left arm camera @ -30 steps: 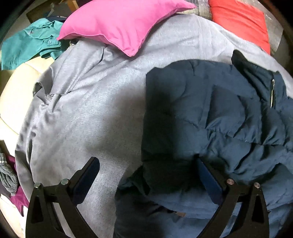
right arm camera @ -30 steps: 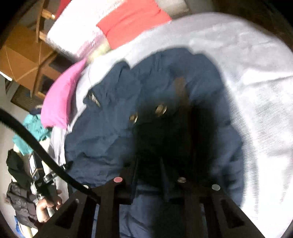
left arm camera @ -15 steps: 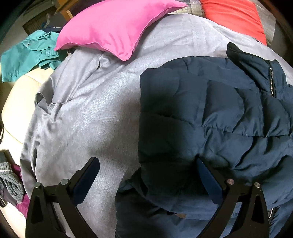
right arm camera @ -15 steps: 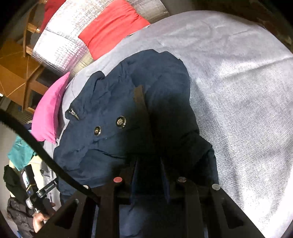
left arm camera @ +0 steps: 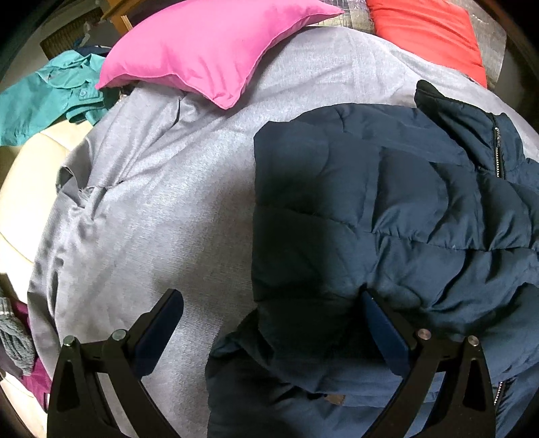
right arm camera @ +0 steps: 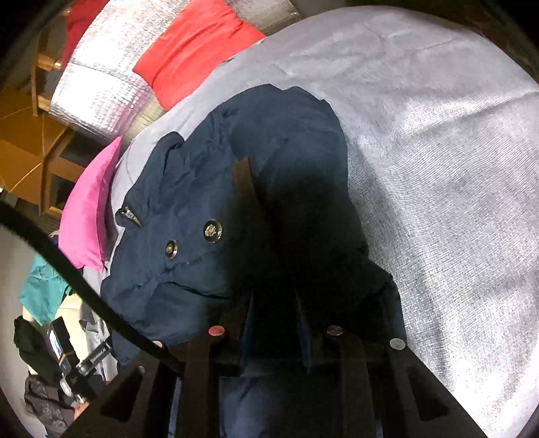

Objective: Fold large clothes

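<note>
Broadly, a grey bed carries the navy puffer jacket, partly folded, lying beside a pink pillow. It looks light, soft, puffy and slippery, so hems or seams suit grasping best. The right gripper pinches jacket fabric; the left gripper hangs spread wide at its edge.

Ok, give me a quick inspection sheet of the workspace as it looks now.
Surface: grey cover, creased at its left edge.
Job's things: navy puffer jacket lies on the cover, partly folded.
Clutter: pink cushion, red cushion, teal shirt.
Grippers: left claw open, above the jacket's left edge; right claw shut on jacket fabric.
Cables: black cable crosses the right wrist view.
Surroundings: wooden furniture, silver quilted panel.
</note>
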Motion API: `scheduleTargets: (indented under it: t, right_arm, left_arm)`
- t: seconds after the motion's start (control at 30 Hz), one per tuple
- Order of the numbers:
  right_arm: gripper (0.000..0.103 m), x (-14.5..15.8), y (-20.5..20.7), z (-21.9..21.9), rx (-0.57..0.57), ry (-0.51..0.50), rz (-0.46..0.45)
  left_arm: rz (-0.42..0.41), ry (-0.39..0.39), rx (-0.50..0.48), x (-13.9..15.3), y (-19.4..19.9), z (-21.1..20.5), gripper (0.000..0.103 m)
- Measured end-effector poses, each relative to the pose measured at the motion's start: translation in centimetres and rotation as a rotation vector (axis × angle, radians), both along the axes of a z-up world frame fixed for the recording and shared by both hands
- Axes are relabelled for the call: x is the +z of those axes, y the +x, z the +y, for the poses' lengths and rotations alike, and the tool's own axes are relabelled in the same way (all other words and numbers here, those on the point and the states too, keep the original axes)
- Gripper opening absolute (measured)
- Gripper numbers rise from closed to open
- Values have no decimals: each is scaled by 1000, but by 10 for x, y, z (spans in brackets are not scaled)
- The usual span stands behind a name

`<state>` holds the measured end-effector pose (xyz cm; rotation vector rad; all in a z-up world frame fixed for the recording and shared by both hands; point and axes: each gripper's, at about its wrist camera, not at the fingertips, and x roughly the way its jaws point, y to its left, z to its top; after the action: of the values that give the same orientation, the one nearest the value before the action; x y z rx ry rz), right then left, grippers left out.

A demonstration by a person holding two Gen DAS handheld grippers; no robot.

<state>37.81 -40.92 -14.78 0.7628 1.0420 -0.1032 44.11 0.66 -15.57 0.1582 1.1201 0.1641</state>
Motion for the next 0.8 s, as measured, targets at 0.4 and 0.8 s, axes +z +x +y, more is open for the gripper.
scheduleTargets:
  t: [0.4,0.8]
  right_arm:
    - [27,-2,0,2,36,-40,-56]
    - [27,-1,-7,7,37,-90,-88]
  left_arm:
    - [-35,-23,-28,-6,-2,2,103]
    - [-63,-29,-56,-11,-4,3,103]
